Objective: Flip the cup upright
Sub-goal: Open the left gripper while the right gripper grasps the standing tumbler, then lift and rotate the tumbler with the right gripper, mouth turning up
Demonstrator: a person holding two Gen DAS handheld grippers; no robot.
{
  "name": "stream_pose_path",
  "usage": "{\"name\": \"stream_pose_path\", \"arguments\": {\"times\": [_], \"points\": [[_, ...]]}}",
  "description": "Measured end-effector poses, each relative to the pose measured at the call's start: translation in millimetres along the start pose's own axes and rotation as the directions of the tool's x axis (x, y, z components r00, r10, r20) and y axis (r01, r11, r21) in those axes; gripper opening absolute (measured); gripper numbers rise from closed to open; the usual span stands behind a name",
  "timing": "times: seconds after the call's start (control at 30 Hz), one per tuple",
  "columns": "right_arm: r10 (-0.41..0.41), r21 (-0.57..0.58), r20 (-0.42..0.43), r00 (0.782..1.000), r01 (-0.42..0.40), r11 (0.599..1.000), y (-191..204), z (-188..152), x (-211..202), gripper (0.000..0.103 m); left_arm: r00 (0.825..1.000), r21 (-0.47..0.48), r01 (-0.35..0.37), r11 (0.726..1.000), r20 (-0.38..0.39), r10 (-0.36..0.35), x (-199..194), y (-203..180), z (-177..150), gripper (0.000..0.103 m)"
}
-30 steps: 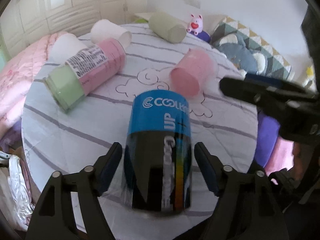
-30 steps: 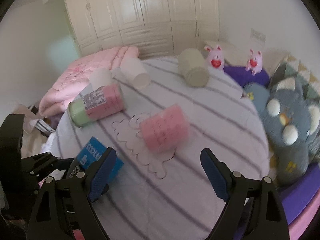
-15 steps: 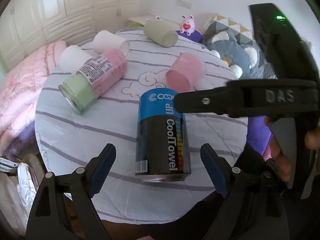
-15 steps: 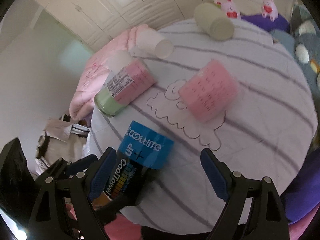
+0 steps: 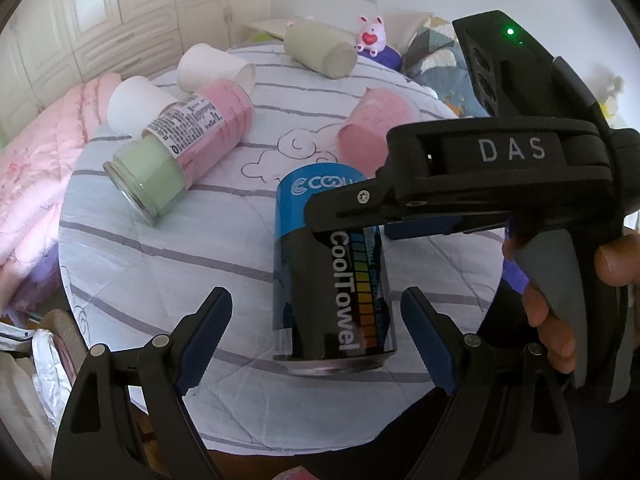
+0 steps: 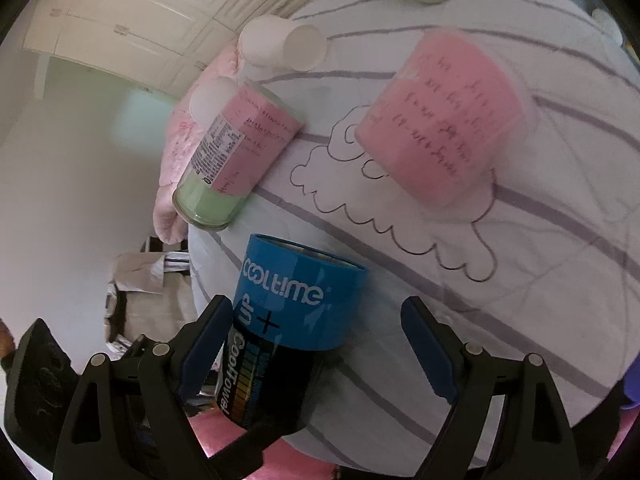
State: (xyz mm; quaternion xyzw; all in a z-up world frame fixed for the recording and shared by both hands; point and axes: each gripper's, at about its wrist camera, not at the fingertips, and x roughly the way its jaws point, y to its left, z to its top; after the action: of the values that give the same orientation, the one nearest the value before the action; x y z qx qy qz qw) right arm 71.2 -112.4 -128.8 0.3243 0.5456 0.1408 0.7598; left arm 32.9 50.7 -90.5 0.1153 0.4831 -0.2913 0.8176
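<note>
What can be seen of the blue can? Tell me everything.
The blue can is a cylinder, bright blue band at the far end, glossy black body with white "CoolTowel" lettering and a colour strip. It lies on its side on the striped cloth, near the front edge, between the open fingers of the right gripper. Contact is unclear.

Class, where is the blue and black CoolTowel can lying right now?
The CoolTowel can lies on its side at the round table's near edge, between the open left gripper's fingers, nearer than the pink cup.

Two white cups (image 5: 214, 68); two cans (image 5: 332, 264); two grippers (image 5: 316, 340).
</note>
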Motion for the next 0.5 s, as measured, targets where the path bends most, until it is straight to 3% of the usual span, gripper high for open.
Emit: {"name": "stream_pose_path", "arguments": {"times": [0.3,0.5], "points": [[0.084,0.074,-0.052,0.995,-0.081,0.994,-4.2,5.4,17.6,0.087,0.999,0.008,0.032,0.999,-0.035,-0.032,11.2,5.5,1.1,0.088],[0.092,0.079,-0.065,0.994,-0.087,0.993,-2.8,8.1,23.7,0.087,0.998,0.008,0.047,0.999,-0.043,-0.046,17.6,7.9,2.6,0.088]]}}
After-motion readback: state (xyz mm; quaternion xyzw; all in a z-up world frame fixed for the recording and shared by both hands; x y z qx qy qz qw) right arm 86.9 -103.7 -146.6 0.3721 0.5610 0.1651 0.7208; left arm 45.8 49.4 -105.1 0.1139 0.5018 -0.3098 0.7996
